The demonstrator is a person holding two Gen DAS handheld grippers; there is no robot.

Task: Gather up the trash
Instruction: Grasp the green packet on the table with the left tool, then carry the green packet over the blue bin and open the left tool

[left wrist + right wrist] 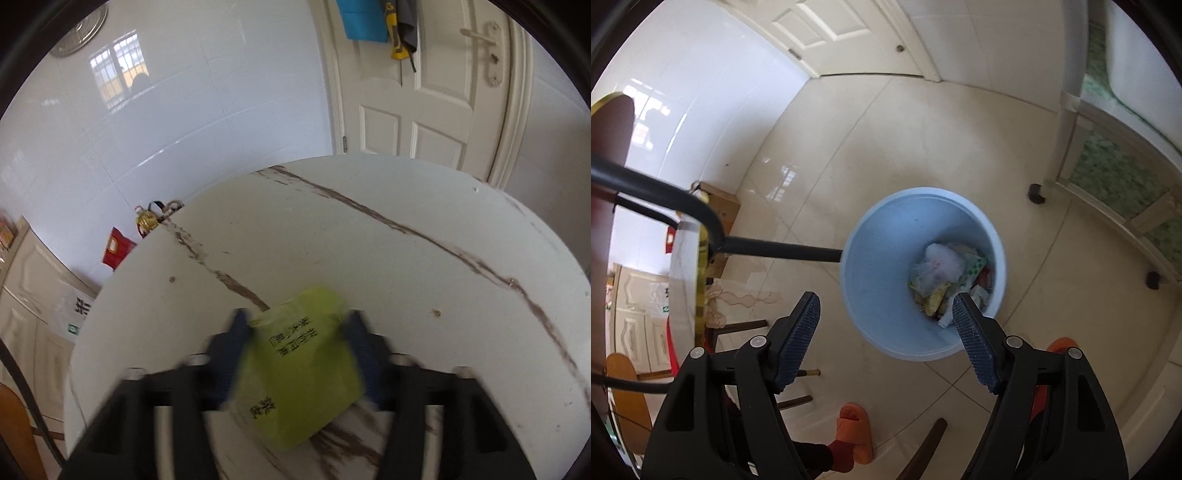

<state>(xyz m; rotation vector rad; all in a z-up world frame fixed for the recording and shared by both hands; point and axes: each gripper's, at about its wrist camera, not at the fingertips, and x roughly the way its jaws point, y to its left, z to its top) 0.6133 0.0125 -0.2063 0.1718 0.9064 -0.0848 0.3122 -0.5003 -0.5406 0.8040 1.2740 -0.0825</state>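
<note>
Left tongs bracket a green packet on the worktop; blur hides whether the pads press it. Right tongs, open and empty, hover over the blue bin. Risk: a loose pinch drops the packet.

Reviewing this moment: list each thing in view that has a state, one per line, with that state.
left tool: closed on the green packet
green packet: between the pads, over the table, blurred
table: a few crumbs on top
right tool: open, empty, above the bin
blue bin: upright, uncovered, trash in the bottom
door: shut
</note>
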